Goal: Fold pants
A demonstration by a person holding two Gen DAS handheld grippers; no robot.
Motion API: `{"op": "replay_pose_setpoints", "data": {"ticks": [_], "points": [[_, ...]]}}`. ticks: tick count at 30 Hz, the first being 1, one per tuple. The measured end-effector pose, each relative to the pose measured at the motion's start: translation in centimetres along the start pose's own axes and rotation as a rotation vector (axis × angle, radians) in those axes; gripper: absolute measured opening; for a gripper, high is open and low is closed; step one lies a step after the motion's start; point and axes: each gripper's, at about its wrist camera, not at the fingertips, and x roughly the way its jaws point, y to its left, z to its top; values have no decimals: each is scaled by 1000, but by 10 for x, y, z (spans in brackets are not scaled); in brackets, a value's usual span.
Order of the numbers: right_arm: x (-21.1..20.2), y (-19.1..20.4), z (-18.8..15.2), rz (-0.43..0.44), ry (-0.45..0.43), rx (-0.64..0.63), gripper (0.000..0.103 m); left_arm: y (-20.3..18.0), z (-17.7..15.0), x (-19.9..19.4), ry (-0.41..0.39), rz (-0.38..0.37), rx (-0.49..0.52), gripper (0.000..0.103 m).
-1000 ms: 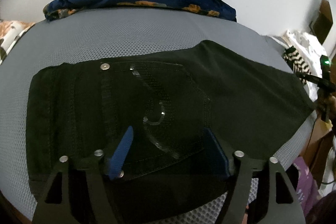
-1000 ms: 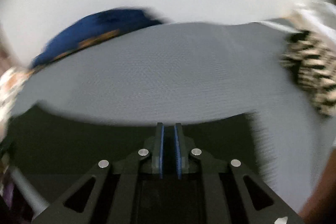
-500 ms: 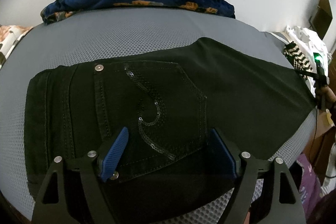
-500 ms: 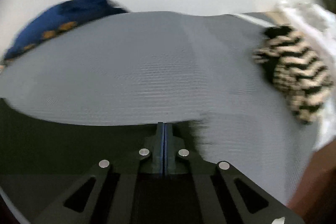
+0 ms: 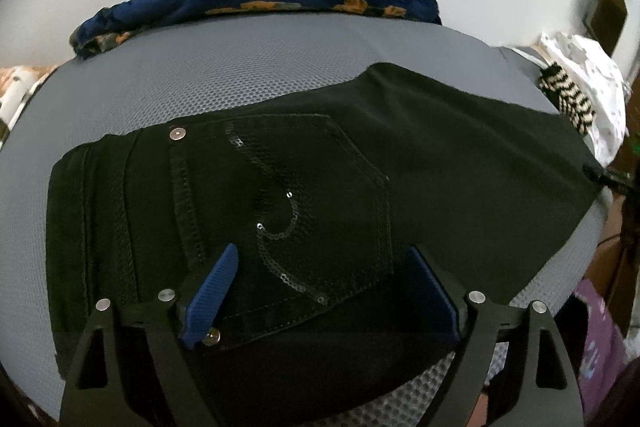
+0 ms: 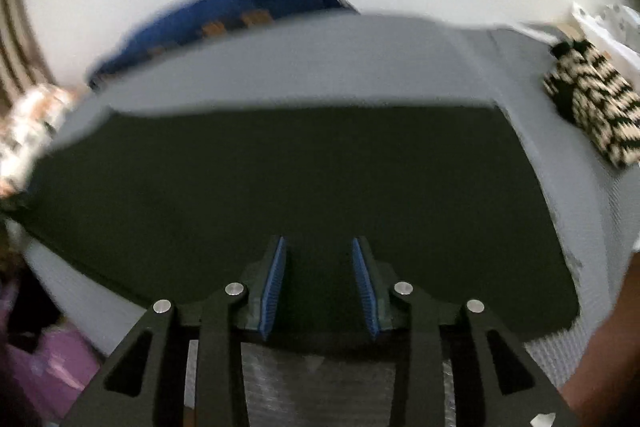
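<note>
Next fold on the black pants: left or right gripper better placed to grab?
Left, probably. The left gripper hangs jaws wide over the pants, astride the back pocket near the waistband. The right gripper is only narrowly open above plain mid-fabric, its view motion-blurred.

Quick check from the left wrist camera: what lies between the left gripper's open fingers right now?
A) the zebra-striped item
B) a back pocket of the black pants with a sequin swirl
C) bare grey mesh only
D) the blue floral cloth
B: the left gripper is open over the black pants, with the sequin-trimmed back pocket lying between its fingers.
</note>
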Motion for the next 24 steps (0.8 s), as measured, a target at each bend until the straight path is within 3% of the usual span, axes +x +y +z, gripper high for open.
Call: {"op": "replay_pose_setpoints", "data": {"ticks": [5, 6, 7, 10, 12, 13, 17, 21, 24], "points": [[-13, -36, -1, -79, 55, -14, 21, 1, -1, -1, -6, -12, 29, 86], [-18, -42, 2, -124, 73, 18, 28, 1, -1, -1, -6, -10, 29, 86], [-18, -47, 1, -129, 70, 51, 29, 0, -1, 0, -7, -7, 31, 86], [-59, -23, 5, 93, -123, 156, 29, -2, -3, 0, -18, 6, 39, 86], [-59, 13, 11, 234, -150, 147, 29, -5, -4, 0, -21, 20, 51, 87], [-53, 33, 13, 261, -145, 124, 29, -5, -4, 1, -21, 25, 54, 87], [-16, 100, 18, 300, -67, -3, 28, -6, -4, 1, -20, 17, 60, 90], [10, 123, -2, 289, 68, -54, 23, -5, -6, 1, -24, 16, 63, 91], [-11, 127, -24, 286, 45, -105, 22, -4, -8, 1, -37, 9, 60, 91]]}}
